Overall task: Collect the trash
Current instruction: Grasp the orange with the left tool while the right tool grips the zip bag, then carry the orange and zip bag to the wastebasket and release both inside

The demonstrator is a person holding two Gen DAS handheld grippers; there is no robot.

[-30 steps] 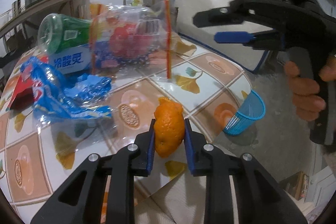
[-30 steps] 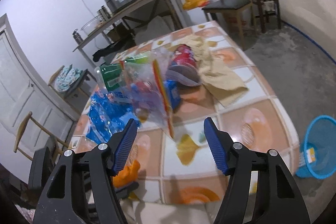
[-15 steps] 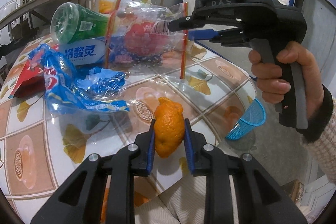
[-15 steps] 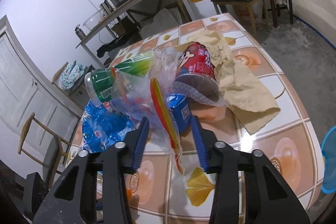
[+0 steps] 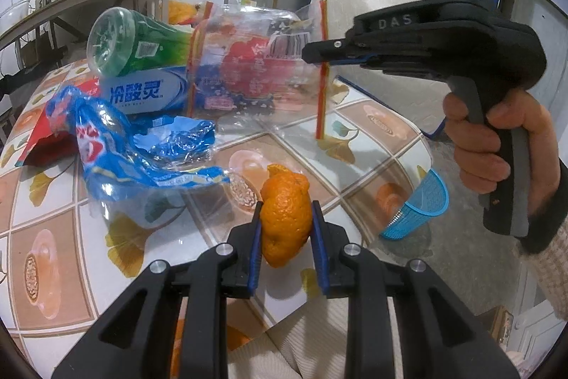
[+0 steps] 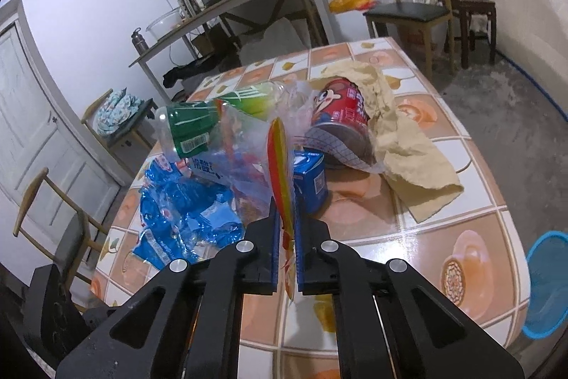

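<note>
My left gripper (image 5: pixel 285 212) is shut on a piece of orange peel (image 5: pixel 284 229) held just above the tiled table (image 5: pixel 46 237). My right gripper (image 6: pixel 285 219) is closing its jaws on the red-and-yellow edge strip of a clear plastic bag (image 6: pixel 280 158); the pads press on that strip. In the left wrist view the right gripper (image 5: pixel 309 52) reaches in from the right to the bag (image 5: pixel 248 59). A crumpled blue wrapper (image 5: pixel 142 144), a green bottle (image 5: pixel 124 41) and a toothpaste box (image 5: pixel 142 91) lie around the bag.
A red noodle cup (image 6: pixel 340 116) lies on its side by a beige cloth (image 6: pixel 408 148). A blue mesh basket (image 6: pixel 548 283) stands on the floor past the table's right edge. Chairs and a cluttered side table stand behind.
The right gripper moved in over the table to the bag and its jaws went from wide apart to closed on the bag's coloured edge. The left gripper kept still with the peel.
</note>
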